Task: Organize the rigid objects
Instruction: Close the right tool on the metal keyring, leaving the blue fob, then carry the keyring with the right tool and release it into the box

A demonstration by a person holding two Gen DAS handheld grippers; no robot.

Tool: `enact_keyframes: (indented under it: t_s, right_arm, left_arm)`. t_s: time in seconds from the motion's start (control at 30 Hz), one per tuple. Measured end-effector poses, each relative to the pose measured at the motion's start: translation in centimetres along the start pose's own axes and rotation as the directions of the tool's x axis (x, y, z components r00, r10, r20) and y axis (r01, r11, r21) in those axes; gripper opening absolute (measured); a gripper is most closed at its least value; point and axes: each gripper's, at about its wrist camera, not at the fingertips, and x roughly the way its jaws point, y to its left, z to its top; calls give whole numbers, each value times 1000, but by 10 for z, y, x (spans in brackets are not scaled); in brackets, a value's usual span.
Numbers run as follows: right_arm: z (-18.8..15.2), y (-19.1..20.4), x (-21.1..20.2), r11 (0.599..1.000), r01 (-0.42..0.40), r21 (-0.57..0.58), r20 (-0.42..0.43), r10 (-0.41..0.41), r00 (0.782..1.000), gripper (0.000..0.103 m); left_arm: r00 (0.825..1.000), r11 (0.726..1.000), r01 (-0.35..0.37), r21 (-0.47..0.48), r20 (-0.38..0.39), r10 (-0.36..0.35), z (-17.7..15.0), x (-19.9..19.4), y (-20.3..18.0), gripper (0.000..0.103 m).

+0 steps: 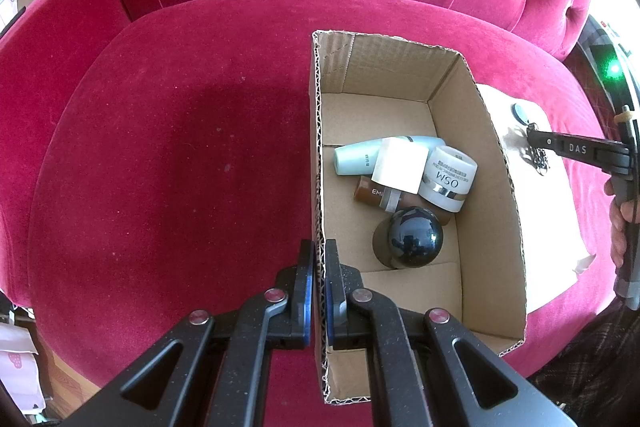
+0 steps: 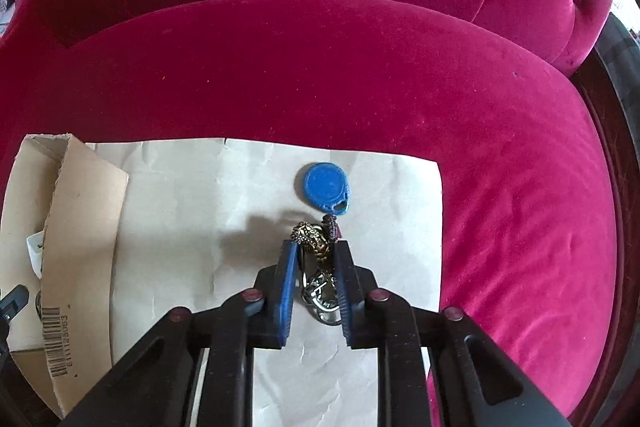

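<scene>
Left gripper [image 1: 319, 259] clamped on box [image 1: 496, 163] wall | right gripper [image 2: 315, 251] pinching keychain [image 2: 320, 269] on paper [image 2: 180, 211] (blue tag [image 2: 325, 188] dangling) | risk: loose chain slips out, tag snags box rim.

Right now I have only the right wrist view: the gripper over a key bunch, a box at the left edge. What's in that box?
Observer: A black ball-topped bottle, a white jar, a pale tube, a brown bottle and a white carton.
Operator: What steadies it?
Observer: The left gripper, shut on the wall of the box farthest from the paper.
Operator: Any room left inside?
Observer: Yes, the far end of its floor is bare.
</scene>
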Motion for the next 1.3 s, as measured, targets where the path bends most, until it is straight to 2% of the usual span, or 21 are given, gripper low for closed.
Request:
enact_keyframes:
  t_s: [0.03,0.13,0.93,1.3]
  right_arm:
    - [0,-1,-1,1000,0,1,-1,0,1000,11]
    - [-1,2,-7,1000,-2,3,4,2,1000,10]
    - [-6,8,-53,1000,24,2,63,-24,998,10]
    - [-1,12,-80,1000,8,-4,112,-8,994,10]
  left_arm:
    - [1000,1000,0,0,0,0,0,0,0,4]
    - [1000,1000,0,1,1,0,0,0,0,4]
    - [1000,1000,-5,-2,1,5,0,-1,0,4]
    - [1000,1000,-6,-1,2,6,1,-1,-1,4]
